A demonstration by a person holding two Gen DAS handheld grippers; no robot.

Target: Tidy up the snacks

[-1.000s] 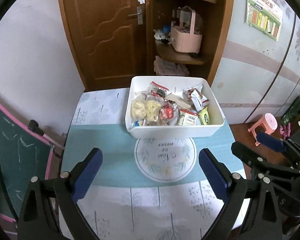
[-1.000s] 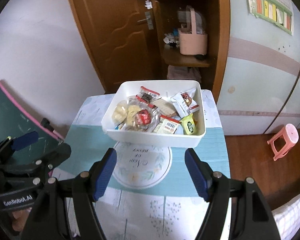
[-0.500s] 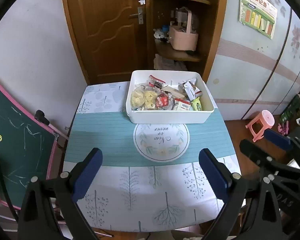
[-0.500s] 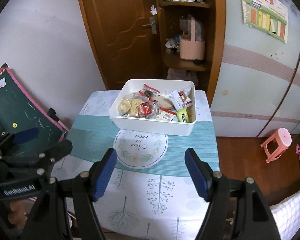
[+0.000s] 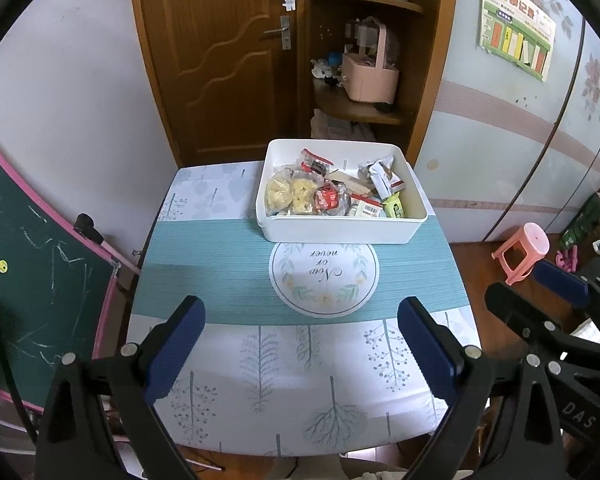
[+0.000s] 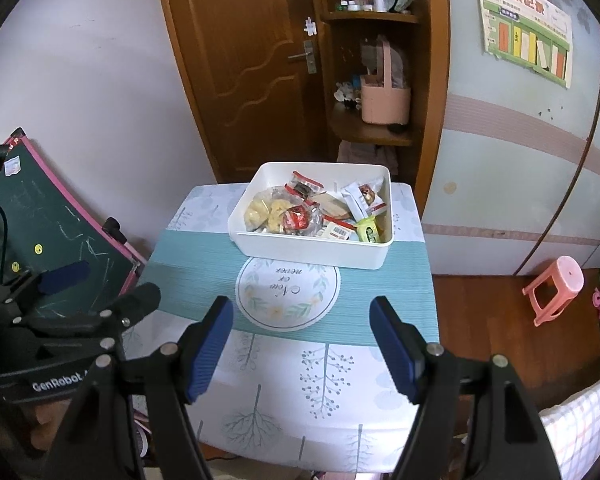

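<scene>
Hovering near worktop (image 5: pixel 220 264) edge, both claws, left (image 5: pixel 300 344) & right (image 6: pixel 302 344), wide open, empty; snacks (image 5: pixel 324 196) all binned (image 5: pixel 340 230), prob done, no grasp needed.

The left tool (image 5: pixel 300 320) is built of matte black plastic struts joined by round silver screws, and each finger carries a ribbed dark-blue pad. The right tool (image 6: pixel 301 320) has the same black frame, silver screws and blue ribbed pads. White lettering marks the housings: "GenRobot" on the left tool's body in the right wrist view, "DAS" on the right tool's in the left wrist view.
</scene>
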